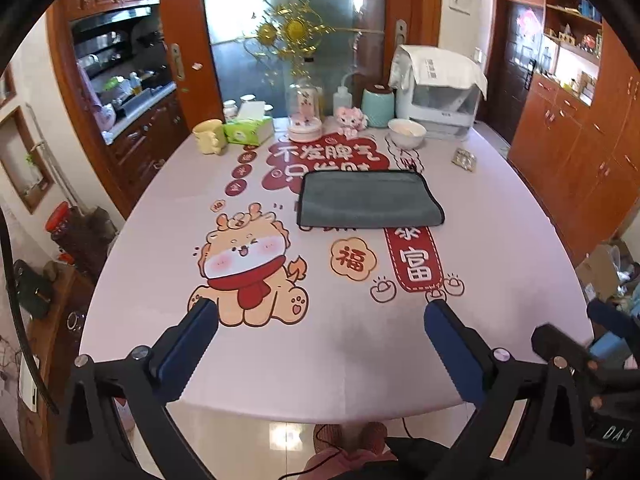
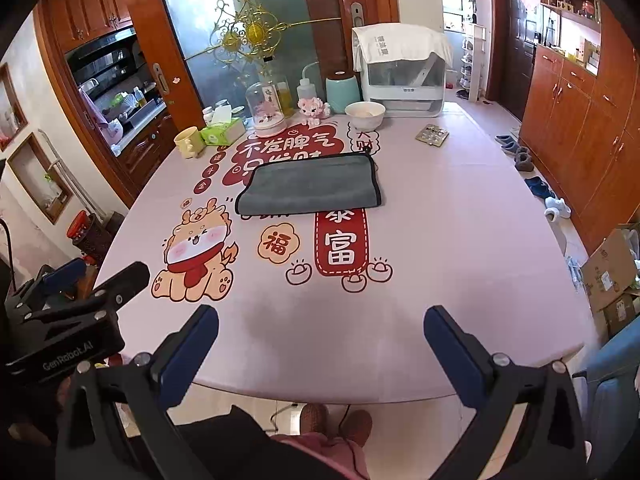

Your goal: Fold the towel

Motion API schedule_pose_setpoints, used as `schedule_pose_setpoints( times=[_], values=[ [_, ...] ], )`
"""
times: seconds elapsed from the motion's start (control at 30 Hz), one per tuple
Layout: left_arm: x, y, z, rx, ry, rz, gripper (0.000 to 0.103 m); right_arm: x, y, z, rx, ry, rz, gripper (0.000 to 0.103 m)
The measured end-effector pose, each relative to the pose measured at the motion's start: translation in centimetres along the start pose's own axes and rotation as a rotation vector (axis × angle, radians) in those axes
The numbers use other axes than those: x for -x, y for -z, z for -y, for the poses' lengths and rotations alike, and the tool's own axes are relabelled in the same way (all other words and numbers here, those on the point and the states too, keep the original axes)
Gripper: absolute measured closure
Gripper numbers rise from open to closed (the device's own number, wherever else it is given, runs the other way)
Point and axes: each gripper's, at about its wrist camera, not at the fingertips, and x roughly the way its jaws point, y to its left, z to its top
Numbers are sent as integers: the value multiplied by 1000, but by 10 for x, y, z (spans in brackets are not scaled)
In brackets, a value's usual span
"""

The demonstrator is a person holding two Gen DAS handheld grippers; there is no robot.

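Tools wide open, left tool (image 1: 320, 312), right tool (image 2: 322, 316), holding nothing, towel (image 1: 370, 199) well apart

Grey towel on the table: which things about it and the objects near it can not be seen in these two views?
- Grey rectangular cloth towel: the layer count is hidden in both views; only the top surface shows.
- Red printed characters under the towel: partly covered in both views.
- Small flat packet: contents too small in both views.
- White round bowl: the inside is blurred.
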Motion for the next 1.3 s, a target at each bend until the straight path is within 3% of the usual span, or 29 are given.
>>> schedule_pose_setpoints(
  times=[0.2,0.7,1.3],
  values=[
    [7,6,3,18,-42,45,1,7,10,2,-8,11,41,0],
    [19,5,5,27,-90,129,1,1,11,5,-15,-3,51,0],
    [18,1,5,18,-96,121,1,-4,8,2,0,5,51,0]
  ],
)
